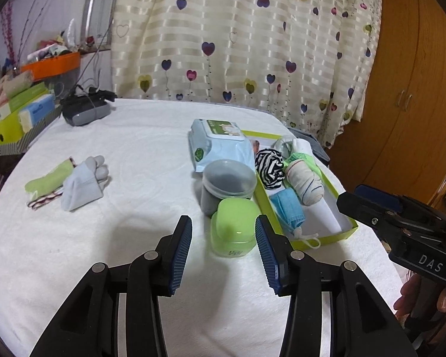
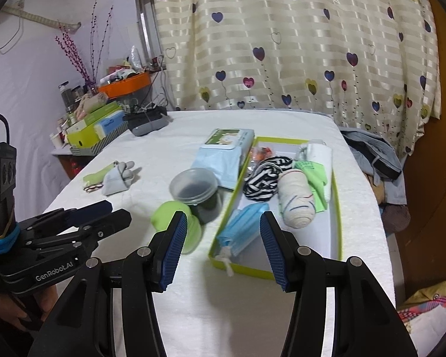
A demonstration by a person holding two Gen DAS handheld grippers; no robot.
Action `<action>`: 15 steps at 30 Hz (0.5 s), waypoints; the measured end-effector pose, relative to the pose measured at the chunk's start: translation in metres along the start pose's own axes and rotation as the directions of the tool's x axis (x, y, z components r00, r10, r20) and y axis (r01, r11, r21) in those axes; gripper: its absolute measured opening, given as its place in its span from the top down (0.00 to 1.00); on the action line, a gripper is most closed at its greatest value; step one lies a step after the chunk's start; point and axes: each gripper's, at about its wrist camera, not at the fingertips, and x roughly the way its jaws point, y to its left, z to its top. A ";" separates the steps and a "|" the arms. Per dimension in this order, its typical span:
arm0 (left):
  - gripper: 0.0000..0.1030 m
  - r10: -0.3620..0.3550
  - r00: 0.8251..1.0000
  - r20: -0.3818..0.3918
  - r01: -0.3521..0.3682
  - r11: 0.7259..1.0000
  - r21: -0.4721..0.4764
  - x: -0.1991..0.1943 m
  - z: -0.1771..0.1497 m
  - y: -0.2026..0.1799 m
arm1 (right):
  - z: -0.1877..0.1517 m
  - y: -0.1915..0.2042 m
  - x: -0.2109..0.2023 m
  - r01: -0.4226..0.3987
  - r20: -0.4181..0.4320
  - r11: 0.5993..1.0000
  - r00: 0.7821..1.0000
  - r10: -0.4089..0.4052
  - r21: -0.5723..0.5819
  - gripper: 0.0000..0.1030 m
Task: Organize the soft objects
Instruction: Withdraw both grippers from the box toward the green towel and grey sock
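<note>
A lime-green tray (image 1: 349, 226) (image 2: 339, 208) lies on the white table's right side. It holds a blue face mask (image 1: 288, 208) (image 2: 243, 226), a rolled white sock (image 1: 304, 181) (image 2: 295, 199), a black-and-white striped cloth (image 1: 269, 166) (image 2: 263, 181) and a green cloth (image 2: 315, 175). A pale blue sock (image 1: 80, 184) (image 2: 116, 178) and a green sock (image 1: 47, 181) lie loose at the left. My left gripper (image 1: 223, 220) (image 2: 119, 210) is open and empty, just short of a green jar (image 1: 233, 229). My right gripper (image 2: 223, 215) (image 1: 352, 196) is open and empty, near the tray's front end and the mask.
A clear tub with dark contents (image 1: 227, 183) (image 2: 197, 190) and a wipes pack (image 1: 220, 142) (image 2: 223, 154) stand left of the tray. A grey device (image 1: 84, 110) sits at the far left corner, with stacked boxes (image 1: 17, 113) beyond the edge. Clothes (image 2: 374, 151) lie right of the table.
</note>
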 end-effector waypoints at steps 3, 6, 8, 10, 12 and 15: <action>0.58 0.005 1.000 -0.002 -0.005 1.000 -0.009 0.000 0.000 0.006 | 0.001 0.008 0.002 -0.014 -0.003 1.000 1.000 0.014 -0.016 0.49; 0.58 0.012 1.000 -0.004 -0.012 1.000 -0.020 0.000 -0.002 0.016 | 0.002 0.018 0.005 -0.038 -0.006 0.999 0.999 0.038 -0.032 0.49; 0.58 0.024 1.000 -0.007 -0.024 0.999 -0.034 0.000 -0.003 0.026 | 0.003 0.025 0.007 -0.058 -0.009 0.997 0.998 0.058 -0.044 0.49; 0.58 0.040 0.999 -0.009 -0.040 0.998 -0.052 0.000 -0.005 0.037 | 0.005 0.034 0.011 -0.073 -0.014 0.996 0.997 0.072 -0.060 0.49; 0.58 0.058 0.998 -0.009 -0.059 0.996 -0.071 -0.002 -0.006 0.050 | 0.008 0.045 0.018 -0.096 -0.024 0.992 0.995 0.094 -0.079 0.49; 0.58 0.092 0.996 -0.006 -0.092 0.990 -0.106 -0.005 -0.007 0.074 | 0.012 0.064 0.028 -0.125 -0.037 0.986 0.992 0.122 -0.107 0.49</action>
